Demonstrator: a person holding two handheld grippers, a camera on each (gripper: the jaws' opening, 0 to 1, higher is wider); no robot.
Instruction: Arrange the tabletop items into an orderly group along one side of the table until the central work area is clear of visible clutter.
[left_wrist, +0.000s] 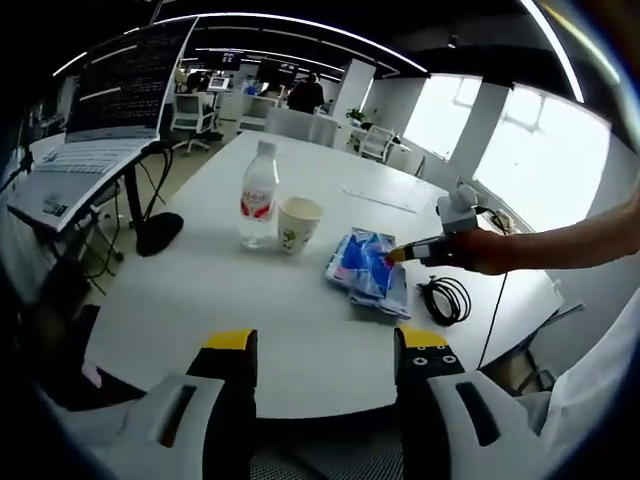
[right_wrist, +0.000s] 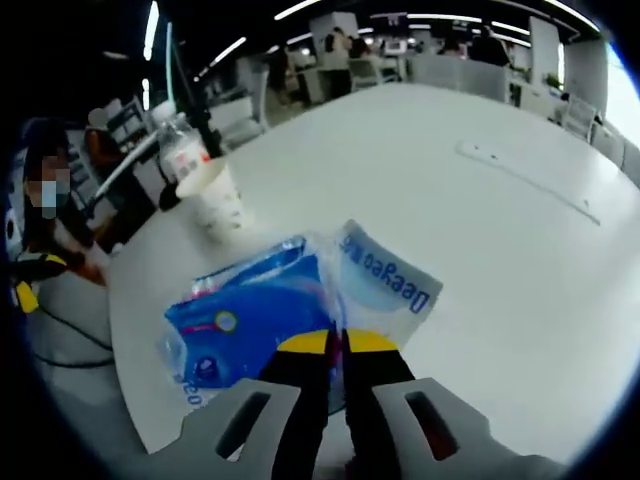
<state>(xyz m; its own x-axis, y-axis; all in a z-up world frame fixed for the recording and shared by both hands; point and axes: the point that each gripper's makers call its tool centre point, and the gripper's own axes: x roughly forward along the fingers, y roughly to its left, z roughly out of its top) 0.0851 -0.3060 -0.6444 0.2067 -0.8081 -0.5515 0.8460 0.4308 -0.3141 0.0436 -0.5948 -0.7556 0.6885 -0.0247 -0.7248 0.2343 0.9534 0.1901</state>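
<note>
A: Where was the blue packet (left_wrist: 366, 268) relative to the paper cup (left_wrist: 297, 223)?

B: It lay flat on the white table (left_wrist: 250, 320), just beside the paper cup on the side away from the water bottle (left_wrist: 259, 194). The bottle stood upright, touching or nearly touching the cup; I could not tell which. A coiled black cable (left_wrist: 447, 298) lay beyond the packet, farther from the cup.

A: And the right gripper (right_wrist: 336, 343)?

B: Its 2 yellow-tipped jaws were drawn together over the packet's (right_wrist: 270, 318) near edge, with barely a gap. Whether they actually pinched the wrapper, I could not tell. In the left gripper view it (left_wrist: 400, 254) reached the packet from the far side of the cup.

A: The left gripper (left_wrist: 325, 345)?

B: Its jaws were spread wide, holding nothing, hanging over the table's edge, well apart from the cup.
</note>
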